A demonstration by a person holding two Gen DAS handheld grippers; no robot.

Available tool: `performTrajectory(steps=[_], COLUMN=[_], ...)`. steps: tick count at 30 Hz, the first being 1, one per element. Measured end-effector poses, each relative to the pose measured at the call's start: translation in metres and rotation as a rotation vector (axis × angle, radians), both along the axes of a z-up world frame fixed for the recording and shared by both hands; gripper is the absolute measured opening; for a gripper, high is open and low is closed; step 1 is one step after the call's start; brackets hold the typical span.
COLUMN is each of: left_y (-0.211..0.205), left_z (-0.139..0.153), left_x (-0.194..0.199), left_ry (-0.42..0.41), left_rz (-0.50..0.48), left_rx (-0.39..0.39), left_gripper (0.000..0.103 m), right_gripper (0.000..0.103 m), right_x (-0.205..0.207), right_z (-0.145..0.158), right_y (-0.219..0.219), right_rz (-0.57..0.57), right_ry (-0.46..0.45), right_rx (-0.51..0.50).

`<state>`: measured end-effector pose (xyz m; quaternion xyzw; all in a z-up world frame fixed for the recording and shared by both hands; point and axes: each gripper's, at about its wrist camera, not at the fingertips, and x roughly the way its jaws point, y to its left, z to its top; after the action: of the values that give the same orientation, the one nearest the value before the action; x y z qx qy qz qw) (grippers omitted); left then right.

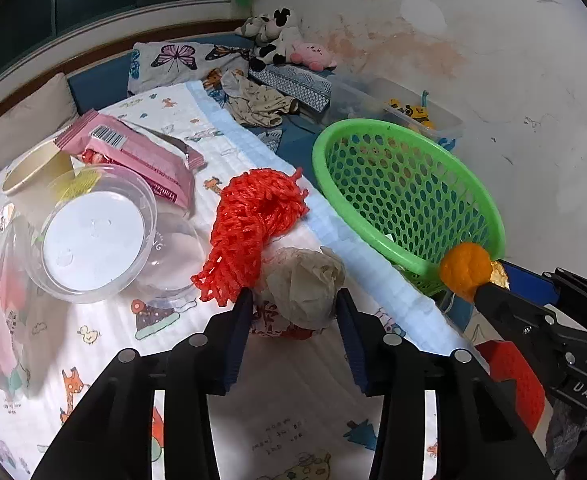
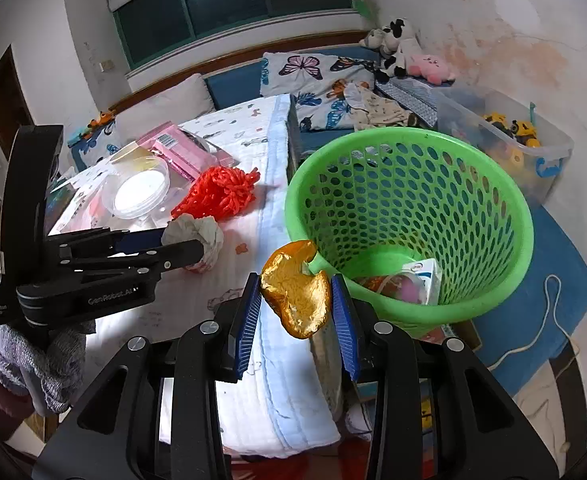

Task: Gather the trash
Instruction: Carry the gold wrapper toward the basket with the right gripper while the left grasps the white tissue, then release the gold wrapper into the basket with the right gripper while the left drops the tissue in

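From the left wrist view, the left gripper (image 1: 295, 304) has its jaws around a crumpled paper ball (image 1: 305, 286) on the bed (image 1: 293, 400); whether they already press it I cannot tell. It looks light and soft, so a hold across the middle should do.

From the right wrist view, the right gripper (image 2: 296, 300) clenches an orange peel (image 2: 297, 294), just beside the rim of the green basket (image 2: 525, 232). The peel seems light and bendy.

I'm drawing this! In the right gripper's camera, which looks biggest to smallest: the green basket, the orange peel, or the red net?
1. green basket, by far.
2 and 3. orange peel and red net look about alike; the peel sits nearer the camera, so I won't rank them.
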<state>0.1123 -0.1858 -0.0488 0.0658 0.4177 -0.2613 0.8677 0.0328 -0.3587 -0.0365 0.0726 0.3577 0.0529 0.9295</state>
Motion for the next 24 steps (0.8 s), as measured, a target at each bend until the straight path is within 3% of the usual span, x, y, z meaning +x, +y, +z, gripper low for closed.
performTrajectory(steps=[8, 24], left_y=[0.003, 0.002], left_z=[0.004, 0.041], left_x=[-0.003, -0.018], left_ry=[-0.003, -0.003], left_rz=[-0.005, -0.069], left_rx=[-0.026, -0.131], left_gripper=[0.036, 0.035], right_gripper=[0.036, 0.036], right_x=[0.0, 0.016], right_z=[0.001, 0.001], right_y=[-0.003, -0.04], right_rz=[-0.012, -0.093], right_ry=[-0.002, -0.002], right_rx=[0.003, -0.017])
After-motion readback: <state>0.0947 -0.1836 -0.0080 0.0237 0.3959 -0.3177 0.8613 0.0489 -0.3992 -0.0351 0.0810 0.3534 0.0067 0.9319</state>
